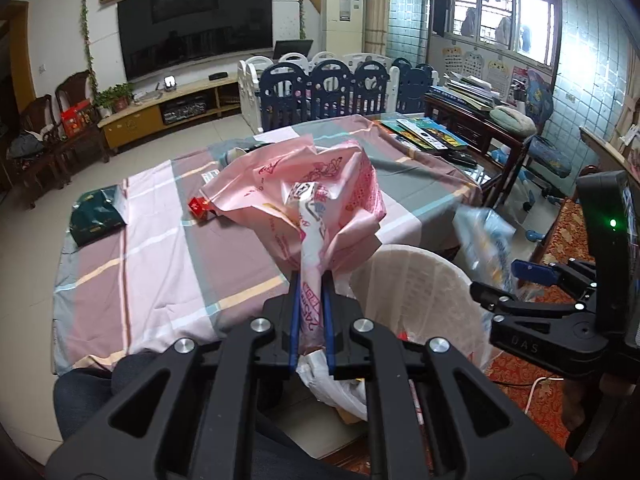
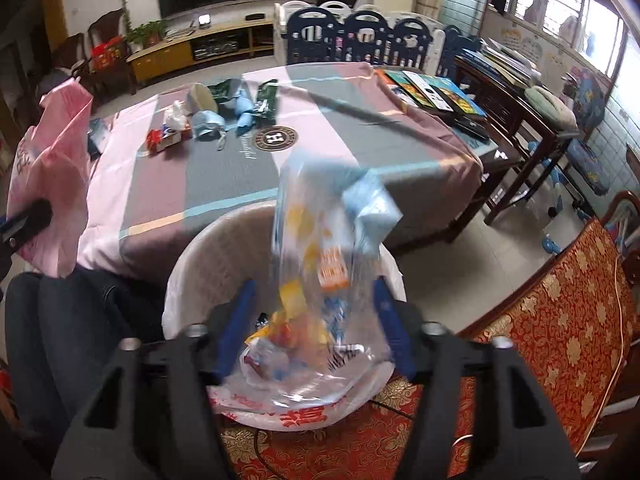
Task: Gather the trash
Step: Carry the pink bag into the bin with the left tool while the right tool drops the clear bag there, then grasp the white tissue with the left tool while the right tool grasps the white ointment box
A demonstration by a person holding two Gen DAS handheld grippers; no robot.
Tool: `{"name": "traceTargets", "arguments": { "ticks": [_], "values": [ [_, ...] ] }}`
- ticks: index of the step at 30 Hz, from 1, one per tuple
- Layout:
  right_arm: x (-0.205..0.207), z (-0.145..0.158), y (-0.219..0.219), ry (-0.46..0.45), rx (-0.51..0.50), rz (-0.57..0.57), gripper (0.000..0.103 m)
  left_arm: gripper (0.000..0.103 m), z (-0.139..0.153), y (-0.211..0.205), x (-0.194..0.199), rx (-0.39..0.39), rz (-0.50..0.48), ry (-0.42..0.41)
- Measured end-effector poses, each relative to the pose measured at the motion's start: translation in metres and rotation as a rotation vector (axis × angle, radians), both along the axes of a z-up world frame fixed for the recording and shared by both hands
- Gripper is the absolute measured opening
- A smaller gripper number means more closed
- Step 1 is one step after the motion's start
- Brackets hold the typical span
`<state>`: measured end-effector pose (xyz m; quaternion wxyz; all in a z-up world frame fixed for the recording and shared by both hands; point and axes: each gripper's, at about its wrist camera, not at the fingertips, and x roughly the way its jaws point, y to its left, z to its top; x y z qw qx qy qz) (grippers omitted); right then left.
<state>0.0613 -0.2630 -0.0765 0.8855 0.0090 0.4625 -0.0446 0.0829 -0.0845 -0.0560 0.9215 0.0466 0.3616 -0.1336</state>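
Bin: white basket [image 2: 208, 256] lined with a plastic bag, set on the floor against the near table edge, between the person's knees and a red patterned seat [image 2: 560, 320]; placed there, by judgement, so trash can be dropped straight down.
Right gripper [image 2: 314, 326]: jaws spread wide apart, nothing clamped; held directly above the bin mouth.
Clear bag [image 2: 324, 264]: see-through wrapper with blue and orange print, blurred, seen between the open right fingers over the bin; appears released and falling, though contact with a finger cannot be ruled out.
Left gripper [image 1: 311, 320]: jaws closed tight on the twisted neck of the pink bag [image 1: 296, 196]; the bag is pinched at its narrowest part, probably so the loose crumpled body is carried without slipping.
Pink bag position: held up in the air over the near table edge, just left of the bin, not yet over it.
Table [image 2: 224, 172]: covered by a striped cloth; trash left on it at the far side, a red carton [image 2: 160, 140], a small white bag [image 2: 176, 118], a blue mask [image 2: 208, 126], green packets [image 2: 266, 102].
Other clutter: books [image 2: 432, 90] at the far right corner, likely not trash.
Step judged: one item being dropped by the right hand, pink bag queued next.
Progress judged: partway; several pieces remain.
Risk: light bags may drift and miss the rim.
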Motion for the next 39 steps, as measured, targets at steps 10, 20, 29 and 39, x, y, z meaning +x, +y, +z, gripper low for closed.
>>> {"name": "traceTargets", "arguments": {
  "ticks": [10, 20, 29, 39],
  "values": [
    [-0.005, 0.021, -0.074, -0.093, 0.249, -0.237, 0.074, 0.019, -0.048, -0.034, 0.025, -0.079, -0.277, 0.207],
    [0.013, -0.009, -0.079, -0.039, 0.26, -0.272, 0.076, 0.087, -0.089, -0.021, 0.06, -0.085, -0.247, 0.275],
    [0.056, -0.051, -0.062, 0.068, 0.261, -0.241, 0.076, 0.087, -0.081, 0.085, 0.216, -0.085, 0.188, 0.205],
    [0.097, -0.076, -0.053, 0.152, 0.275, -0.243, 0.076, 0.079, -0.11, 0.056, 0.35, 0.056, 0.206, 0.184]
  ]
}}
